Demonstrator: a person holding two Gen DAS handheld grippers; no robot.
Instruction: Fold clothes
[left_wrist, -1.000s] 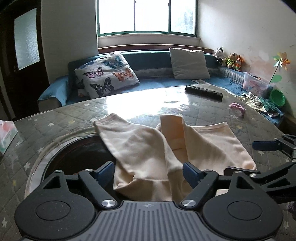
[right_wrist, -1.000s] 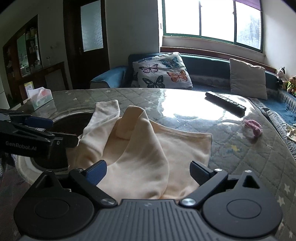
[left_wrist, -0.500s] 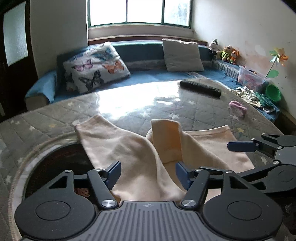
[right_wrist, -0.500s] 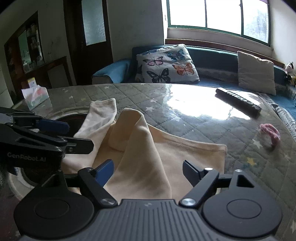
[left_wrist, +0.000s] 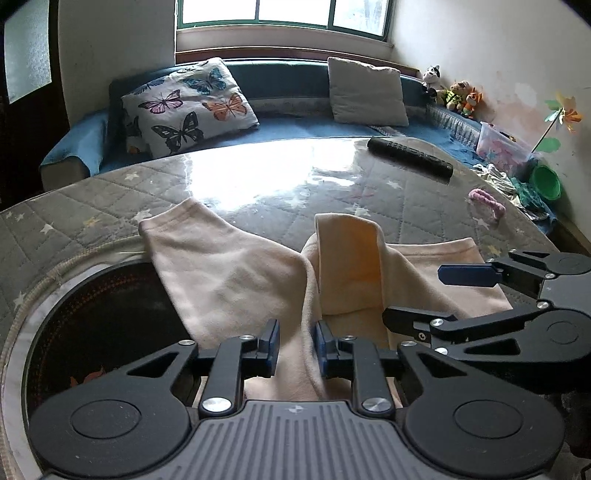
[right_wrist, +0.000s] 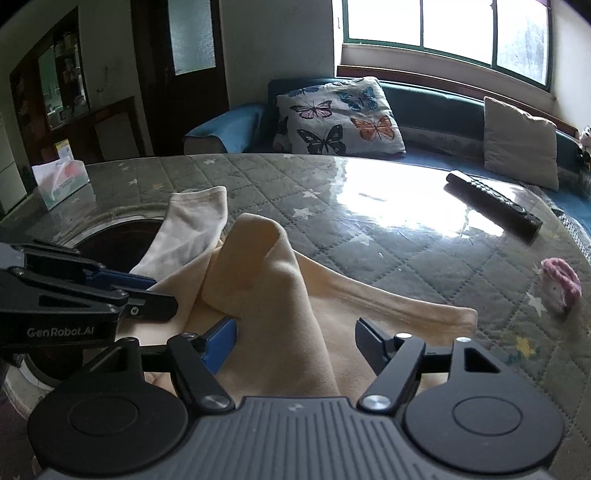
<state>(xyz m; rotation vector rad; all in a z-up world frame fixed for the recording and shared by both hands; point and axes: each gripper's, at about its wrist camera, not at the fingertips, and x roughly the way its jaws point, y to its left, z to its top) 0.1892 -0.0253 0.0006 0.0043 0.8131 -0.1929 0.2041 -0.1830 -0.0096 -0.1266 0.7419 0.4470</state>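
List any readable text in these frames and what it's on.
"GenRobot.AI": white lettering on the side of the left gripper, seen in the right wrist view.
Tissue box: print too small to read.
Remote control: button labels too small to read.
Nothing readable on the cream garment.

The left gripper (left_wrist: 294, 345), a black two-finger tool with blue pads, points forward and downward. Its jaws are closing and stand narrow, with a fold of cream-coloured soft cloth (left_wrist: 236, 280) rising between them. The right gripper (right_wrist: 293, 341), of the same black build with blue pads, tilts down at much the same slant just beside it. Its jaws are closing too but stand far wider, with the cloth bunched between them and its pads not visibly pressing on it.
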